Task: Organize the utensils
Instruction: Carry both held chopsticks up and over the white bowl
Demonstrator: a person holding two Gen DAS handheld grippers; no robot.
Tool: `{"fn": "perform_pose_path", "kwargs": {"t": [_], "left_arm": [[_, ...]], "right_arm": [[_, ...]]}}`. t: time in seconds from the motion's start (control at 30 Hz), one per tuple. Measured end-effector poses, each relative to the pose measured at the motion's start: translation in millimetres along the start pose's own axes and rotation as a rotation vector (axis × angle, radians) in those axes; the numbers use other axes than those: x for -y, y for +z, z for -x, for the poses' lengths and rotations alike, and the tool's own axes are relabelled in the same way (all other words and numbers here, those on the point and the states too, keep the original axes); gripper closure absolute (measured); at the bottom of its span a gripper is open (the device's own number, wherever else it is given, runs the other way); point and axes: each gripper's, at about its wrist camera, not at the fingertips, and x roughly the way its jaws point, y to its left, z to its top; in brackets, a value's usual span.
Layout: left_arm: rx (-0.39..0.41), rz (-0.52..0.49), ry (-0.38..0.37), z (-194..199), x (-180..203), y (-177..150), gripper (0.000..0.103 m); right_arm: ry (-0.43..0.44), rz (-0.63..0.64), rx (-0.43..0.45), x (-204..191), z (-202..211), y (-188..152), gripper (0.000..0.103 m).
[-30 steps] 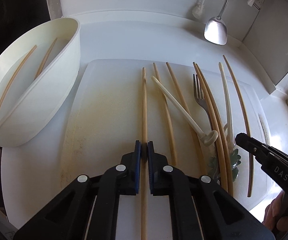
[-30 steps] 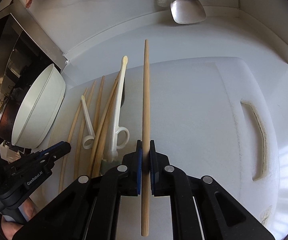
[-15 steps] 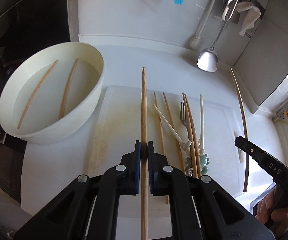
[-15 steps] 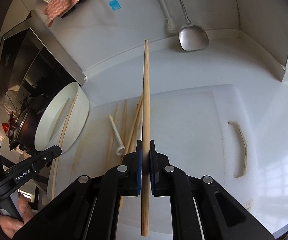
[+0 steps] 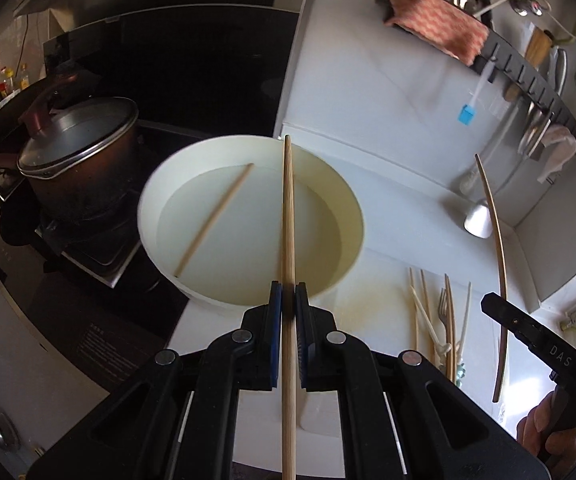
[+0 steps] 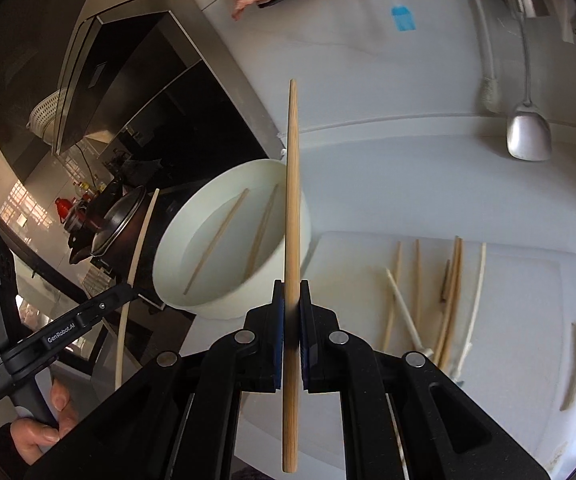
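Observation:
My left gripper (image 5: pixel 288 292) is shut on a bamboo chopstick (image 5: pixel 288 208) that points out over a white bowl (image 5: pixel 208 300). One loose chopstick (image 5: pixel 214 220) shows inside the bowl here. My right gripper (image 6: pixel 292 290) is shut on a second bamboo chopstick (image 6: pixel 293 184), lifted in the air just right of the bowl (image 6: pixel 208 304), where two chopsticks (image 6: pixel 218 236) lie. A white cutting board (image 6: pixel 528 288) to the right carries several chopsticks, a fork (image 5: pixel 442 308) and pale plastic utensils (image 6: pixel 402 304). Each gripper appears at the edge of the other's view.
A dark pot with a glass lid (image 5: pixel 76 152) sits on the stove left of the bowl. A metal spatula (image 6: pixel 528 136), a blue brush (image 5: pixel 466 114) and a checked cloth (image 5: pixel 436 24) hang on the back wall. A hand (image 6: pixel 44 420) holds the left gripper's handle.
Both grippers have risen off the cutting board with their chopsticks and swung left toward the bowl. The left chopstick now hangs over the bowl.

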Motion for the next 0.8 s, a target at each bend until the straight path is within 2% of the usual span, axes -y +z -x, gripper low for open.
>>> {"fn": "perform_pose_path", "kwargs": {"t": [0.2, 0.37, 0.6, 0.8], "left_arm": [[0.009, -0.026, -0.015, -19, -47, 45, 0.096], [-0.024, -0.105, -0.052, -54, -72, 76, 0.096], [-0.139, -0.182, -0.103, -106, -89, 97, 0.096], [-0.188, -0.191, -0.108, -137, -95, 99, 0.096]], "right_arm": [[0.013, -0.006, -0.022, -57, -61, 27, 0.096], [-0.039, -0.037, -0.033, -87, -109, 41, 0.096], [-0.101, -0.099, -0.087, -99, -160, 50, 0.096], [-0.133, -0.105, -0.146, -92, -186, 50, 0.096]]}}
